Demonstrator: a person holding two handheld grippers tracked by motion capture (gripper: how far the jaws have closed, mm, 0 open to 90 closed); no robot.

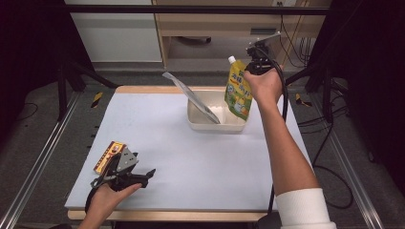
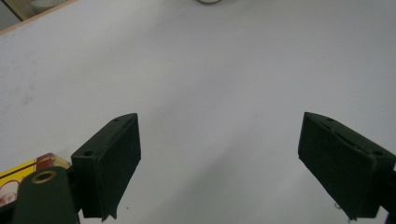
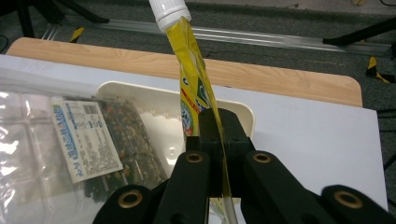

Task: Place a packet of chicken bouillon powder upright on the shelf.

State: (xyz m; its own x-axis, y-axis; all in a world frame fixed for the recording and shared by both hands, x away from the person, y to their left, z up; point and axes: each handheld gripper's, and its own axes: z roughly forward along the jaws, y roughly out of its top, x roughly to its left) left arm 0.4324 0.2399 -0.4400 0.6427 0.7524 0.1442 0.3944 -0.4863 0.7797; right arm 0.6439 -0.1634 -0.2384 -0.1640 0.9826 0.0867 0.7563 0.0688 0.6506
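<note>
Pouch (image 3: 194,88): yellow, white-capped, flattened between right tongs (image 3: 218,135).

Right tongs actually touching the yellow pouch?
Touching. The right gripper view shows the right tongs shut on the yellow pouch, its edge pinched between them above the tub.

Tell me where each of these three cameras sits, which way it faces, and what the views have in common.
High view: above the person's side, looking forward and down on the white-covered table; both forearms, left gripper and right gripper show.
Left gripper view: rides the left gripper, looking low across the table; open black jaws and an edge of the yellow-and-red carton show.
Right gripper view: rides the right gripper, looking down at the cream plastic tub; jaws pinch the yellow spouted pouch.
Shared: high and right gripper views both show tub, pouch and clear snack packet.
</note>
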